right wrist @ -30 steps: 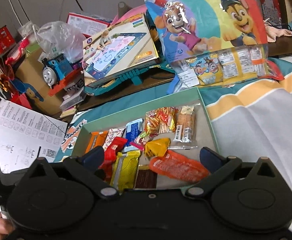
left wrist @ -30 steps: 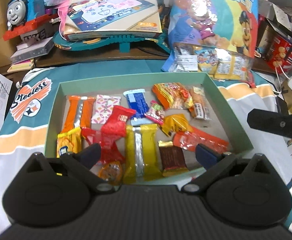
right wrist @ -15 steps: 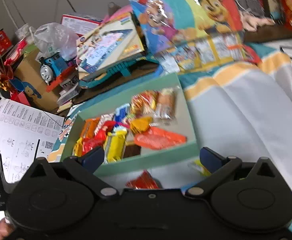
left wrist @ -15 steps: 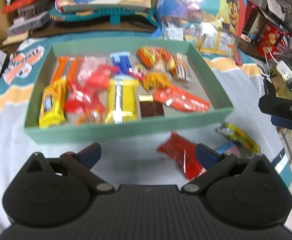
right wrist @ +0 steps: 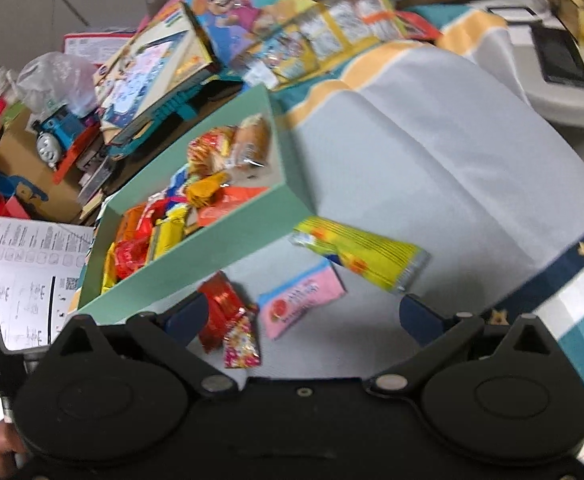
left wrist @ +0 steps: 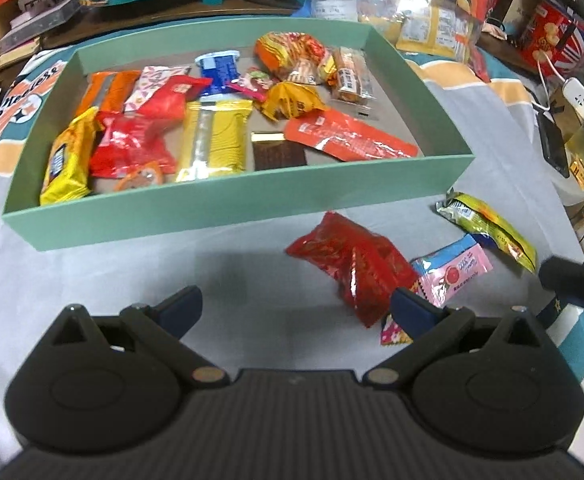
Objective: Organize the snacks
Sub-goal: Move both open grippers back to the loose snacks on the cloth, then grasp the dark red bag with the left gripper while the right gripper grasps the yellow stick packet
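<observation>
Both tongs withdrew; cloth [left wrist: 24, 92] perhaps reads "Steelers".

Cloth-covered table [left wrist: 252, 280], green box [left wrist: 228, 204], four loose snack packets beside it

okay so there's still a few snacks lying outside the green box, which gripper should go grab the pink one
Probably the right. The pink packet lies between the open right gripper fingers, just ahead. For the left gripper, also open, that packet sits off beyond its right finger, behind the red packet.
</observation>
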Demonstrator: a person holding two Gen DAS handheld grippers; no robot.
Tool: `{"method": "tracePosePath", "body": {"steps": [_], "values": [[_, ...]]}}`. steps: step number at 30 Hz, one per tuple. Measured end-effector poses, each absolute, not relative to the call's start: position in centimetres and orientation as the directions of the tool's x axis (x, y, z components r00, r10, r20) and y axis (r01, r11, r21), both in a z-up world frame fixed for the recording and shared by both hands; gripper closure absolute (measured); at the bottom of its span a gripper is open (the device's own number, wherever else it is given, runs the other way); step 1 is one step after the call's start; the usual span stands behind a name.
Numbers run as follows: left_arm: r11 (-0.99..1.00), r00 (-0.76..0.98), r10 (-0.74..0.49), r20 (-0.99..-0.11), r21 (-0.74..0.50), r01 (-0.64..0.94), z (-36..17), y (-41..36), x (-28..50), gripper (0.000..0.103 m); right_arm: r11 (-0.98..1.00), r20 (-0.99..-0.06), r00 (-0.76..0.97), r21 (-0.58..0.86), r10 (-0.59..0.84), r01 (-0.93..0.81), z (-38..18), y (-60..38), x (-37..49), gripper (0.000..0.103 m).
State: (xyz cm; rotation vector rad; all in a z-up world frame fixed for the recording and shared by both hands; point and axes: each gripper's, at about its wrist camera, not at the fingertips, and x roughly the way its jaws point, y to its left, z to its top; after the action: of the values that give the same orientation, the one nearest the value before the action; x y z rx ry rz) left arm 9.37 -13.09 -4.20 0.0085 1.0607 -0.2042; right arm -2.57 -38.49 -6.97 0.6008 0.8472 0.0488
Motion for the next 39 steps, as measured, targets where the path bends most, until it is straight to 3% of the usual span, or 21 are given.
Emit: {"method": "tracePosePath", "body": {"steps": [10, 21, 27, 32, 36, 39], "values": [[0.989, 0.459, -0.143, -0.877, -0.107, 0.103, -5.8, -15.7, 12.4, 0.0, 0.794, -0.686, 0.68, 0.552, 0.261, 0.253, -9.2, -40.2, -4.1, 0.0], [0.991, 0.464, -0.089, -0.881, -0.03, 0.132, -7.8, -15.4, 12.8, 0.0, 0.857, -0.652, 0.736, 0.472, 0.182, 0.206, -6.5, -40.8, -3.8, 0.001], [0.989, 0.473, -0.082, -0.877, -0.013, 0.147, -7.8, -13.4, 11.9, 0.0, 0.928, -0.666, 0.729, 0.352, 0.158, 0.12, -6.3, -39.2, 0.4, 0.019], [0.99, 0.487, -0.064, -0.871, 0.004, 0.138, -7.9, -12.1, 11.4, 0.0, 0.973, -0.719, 0.671, 0.23, 0.182, -0.018, -7.5, -36.0, 4.0, 0.043], [0.991, 0.49, -0.07, -0.869, -0.005, 0.134, -7.8, -11.4, 11.4, 0.0, 0.98, -0.761, 0.619, 0.174, 0.193, -0.091, -8.7, -34.3, 5.8, 0.054], [0.991, 0.488, -0.077, -0.869, -0.012, 0.135, -7.8, -11.2, 11.4, 0.0, 0.981, -0.773, 0.607, 0.173, 0.188, -0.084, -9.1, -33.8, 6.3, 0.07]]}}
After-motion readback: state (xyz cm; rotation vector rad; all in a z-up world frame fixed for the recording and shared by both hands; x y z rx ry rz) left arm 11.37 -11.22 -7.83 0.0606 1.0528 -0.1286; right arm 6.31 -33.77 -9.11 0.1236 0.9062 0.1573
